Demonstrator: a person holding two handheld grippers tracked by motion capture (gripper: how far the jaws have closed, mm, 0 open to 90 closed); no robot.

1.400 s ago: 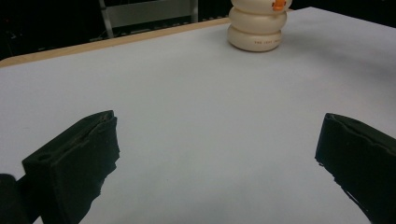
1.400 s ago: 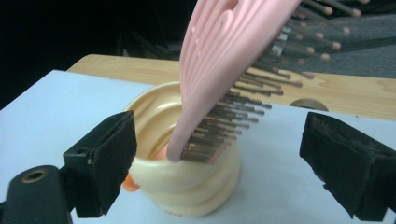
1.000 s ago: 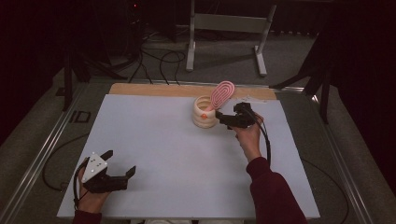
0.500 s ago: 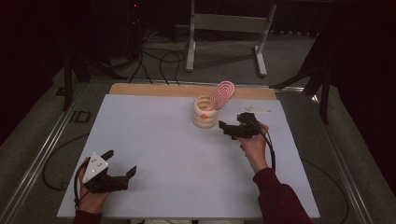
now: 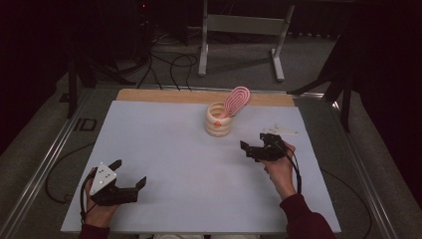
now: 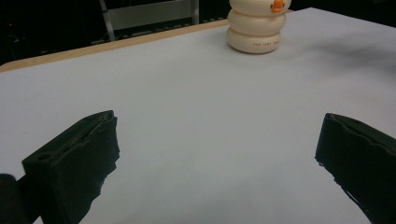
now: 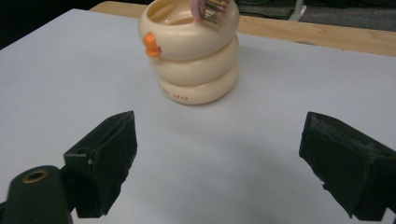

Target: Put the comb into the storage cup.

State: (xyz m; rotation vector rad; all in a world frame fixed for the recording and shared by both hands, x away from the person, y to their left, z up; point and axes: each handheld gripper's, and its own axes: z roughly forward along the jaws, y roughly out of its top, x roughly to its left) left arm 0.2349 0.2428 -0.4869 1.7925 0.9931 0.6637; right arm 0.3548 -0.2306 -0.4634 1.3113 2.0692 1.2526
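A cream cup [image 5: 219,121] made of three stacked rings, with a small orange knob, stands at the far middle of the white table [image 5: 164,149]. A pink oval brush [image 5: 236,101] leans out of it to the right. My right gripper [image 5: 253,142] is open and holds nothing, a short way to the near right of the cup. In the right gripper view the cup [image 7: 194,60] rises ahead of the wide-apart jaws, brush handle [image 7: 208,9] inside it. My left gripper [image 5: 129,173] rests open near the table's front left; in the left gripper view the cup [image 6: 256,28] is far off.
A wooden strip [image 5: 199,97] runs along the table's far edge. Small white bits [image 5: 283,130] lie at the far right of the table. Behind the table stand a metal frame [image 5: 239,25] and floor cables [image 5: 164,64].
My right gripper has drawn back from the cup toward the person and down to the right, leaving the brush in the cup. The left gripper has stayed put.
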